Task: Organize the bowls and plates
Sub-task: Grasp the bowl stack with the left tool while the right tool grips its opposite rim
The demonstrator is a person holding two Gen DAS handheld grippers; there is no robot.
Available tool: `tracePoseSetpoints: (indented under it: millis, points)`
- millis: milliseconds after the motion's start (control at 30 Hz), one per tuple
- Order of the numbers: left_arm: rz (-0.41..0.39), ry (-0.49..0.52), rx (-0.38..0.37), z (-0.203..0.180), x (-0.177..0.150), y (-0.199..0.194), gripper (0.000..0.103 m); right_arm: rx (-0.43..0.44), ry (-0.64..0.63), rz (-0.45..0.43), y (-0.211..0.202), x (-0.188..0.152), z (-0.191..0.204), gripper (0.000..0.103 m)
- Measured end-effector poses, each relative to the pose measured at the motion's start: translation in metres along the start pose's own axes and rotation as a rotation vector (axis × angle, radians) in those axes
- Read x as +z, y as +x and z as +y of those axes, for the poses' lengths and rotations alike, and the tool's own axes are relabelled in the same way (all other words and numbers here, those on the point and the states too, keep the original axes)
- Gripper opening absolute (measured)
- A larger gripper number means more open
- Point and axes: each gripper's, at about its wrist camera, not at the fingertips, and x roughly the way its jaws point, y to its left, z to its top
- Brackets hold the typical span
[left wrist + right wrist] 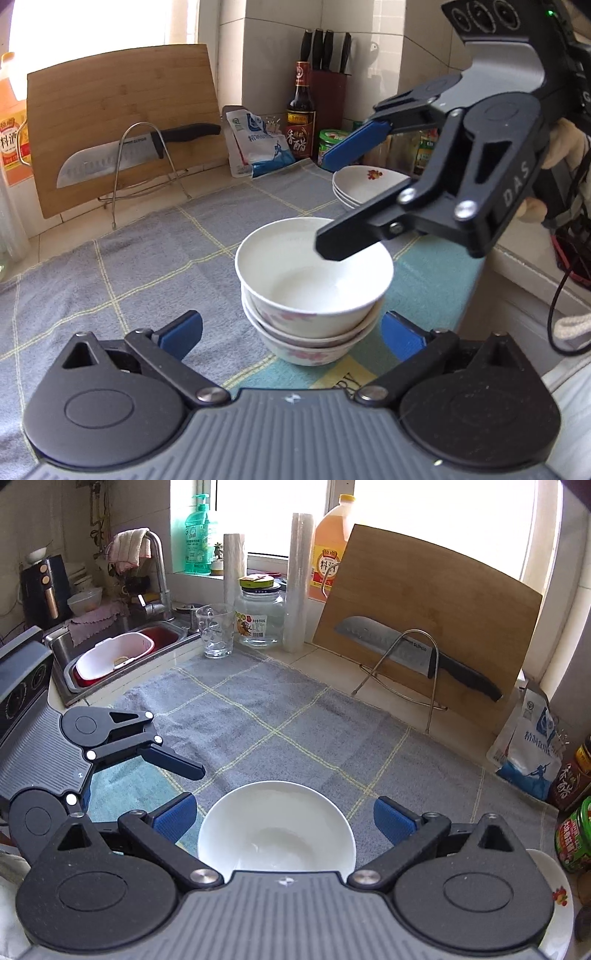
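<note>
On knife blade [391,642]: "SUPOR"

Bright daylight throughout, pouring from the window [436,520] at upper right of the right wrist view, blown out to pure white there and again at upper left of the left wrist view. Soft, short shadows under the stacked bowls [314,288] at centre frame. Faint glare inside the top bowl. Strong fisheye bending at the edges, curving the cutting board [424,627] and tile lines. Sharp at centre, slightly soft toward corners, dark vignette in the extreme corners.
</note>
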Motion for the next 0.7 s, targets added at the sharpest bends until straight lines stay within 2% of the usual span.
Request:
tracePoseSetpoints:
  millis: [167, 300, 467, 700]
  points:
    - [0.041, 0.024, 0.014, 0.004, -0.004, 0.004, 0.102, -0.003, -0.070, 0.027, -0.008, -0.014, 0.003, 0.103]
    - [0.044, 0.041, -0.001, 0.008, -0.009, 0.007, 0.102, -0.022, -0.129, 0.076, -0.008, -0.031, 0.008, 0.103]
    - [0.069, 0.094, -0.029, 0.009, -0.009, 0.017, 0.102, -0.016, -0.138, 0.171, 0.009, -0.049, 0.009, 0.103]
    - [0.126, 0.148, -0.057, 0.009, -0.009, 0.042, 0.102, -0.005, -0.094, 0.225, 0.045, -0.077, -0.004, 0.103]
